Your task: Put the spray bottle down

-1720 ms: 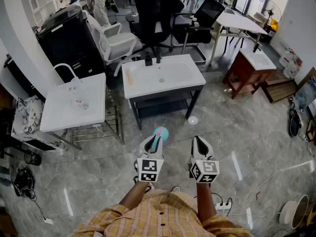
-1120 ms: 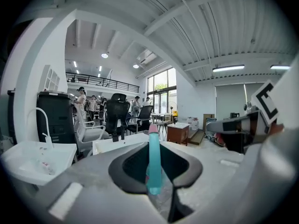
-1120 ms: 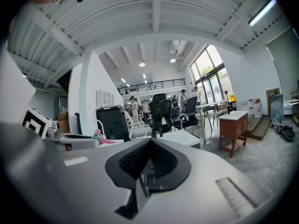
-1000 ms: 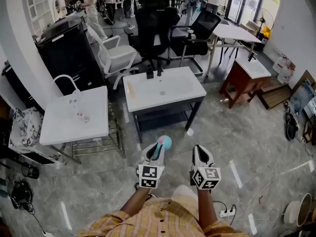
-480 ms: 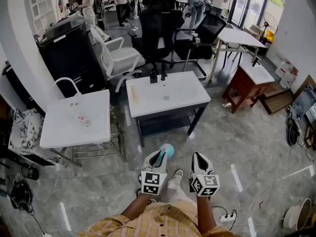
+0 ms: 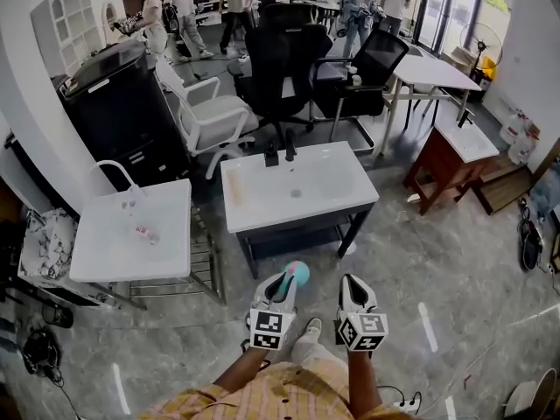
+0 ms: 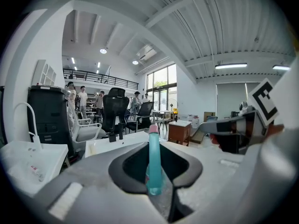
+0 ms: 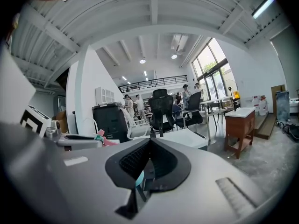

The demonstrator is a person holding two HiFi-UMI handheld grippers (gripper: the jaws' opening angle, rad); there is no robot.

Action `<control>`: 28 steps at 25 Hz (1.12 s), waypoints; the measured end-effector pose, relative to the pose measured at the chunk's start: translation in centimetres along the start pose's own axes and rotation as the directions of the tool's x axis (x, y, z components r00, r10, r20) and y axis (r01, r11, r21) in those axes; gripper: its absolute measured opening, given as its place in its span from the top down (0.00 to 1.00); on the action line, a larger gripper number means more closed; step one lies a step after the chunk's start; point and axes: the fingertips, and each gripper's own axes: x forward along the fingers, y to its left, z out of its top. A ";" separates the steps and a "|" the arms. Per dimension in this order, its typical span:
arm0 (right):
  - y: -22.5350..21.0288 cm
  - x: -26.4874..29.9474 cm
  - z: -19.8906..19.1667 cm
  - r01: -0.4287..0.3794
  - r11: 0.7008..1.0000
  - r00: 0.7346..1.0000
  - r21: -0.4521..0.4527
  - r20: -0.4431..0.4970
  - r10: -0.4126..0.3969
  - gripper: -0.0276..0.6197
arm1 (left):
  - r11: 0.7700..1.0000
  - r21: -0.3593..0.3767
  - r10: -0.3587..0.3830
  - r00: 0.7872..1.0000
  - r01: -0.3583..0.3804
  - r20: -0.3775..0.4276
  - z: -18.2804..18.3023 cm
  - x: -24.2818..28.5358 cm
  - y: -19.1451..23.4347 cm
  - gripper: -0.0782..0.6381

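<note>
In the head view my left gripper (image 6: 280,287) is shut on a spray bottle (image 6: 297,274), teal with a pink top, held above the grey floor. The left gripper view shows the bottle (image 7: 153,164) upright, pinched between the jaws of my left gripper (image 7: 154,174). My right gripper (image 6: 352,289) rides beside it, about a hand's width to the right, jaws together. In the right gripper view my right gripper (image 8: 147,169) shows only a narrow slit, with a sliver of teal I cannot identify. A white table (image 6: 262,191) stands just ahead of both grippers.
Two small black items (image 6: 278,153) stand at the white table's far edge. A white stand with a curved faucet (image 6: 131,230) is to the left and a black cabinet (image 6: 114,103) behind it. Office chairs (image 6: 280,51), a brown side table (image 6: 455,156) and several people are further back.
The white table and the room have drawn closer and lower in the head view as both grippers advanced together. The bottle stays in the left gripper.
</note>
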 end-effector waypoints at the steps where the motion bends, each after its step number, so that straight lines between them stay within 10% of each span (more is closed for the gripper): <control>1: -0.6 1.2 0.4 -0.008 1.000 1.000 -0.004 0.000 0.008 0.96 | 1.000 -0.001 0.004 1.000 -0.004 0.001 0.3 1.4 0.4 0.79; 28: -16.3 19.8 4.9 -0.121 0.991 0.989 0.050 -0.085 0.125 0.96 | 0.992 0.016 0.123 0.991 -0.122 -0.046 6.6 23.3 1.5 0.79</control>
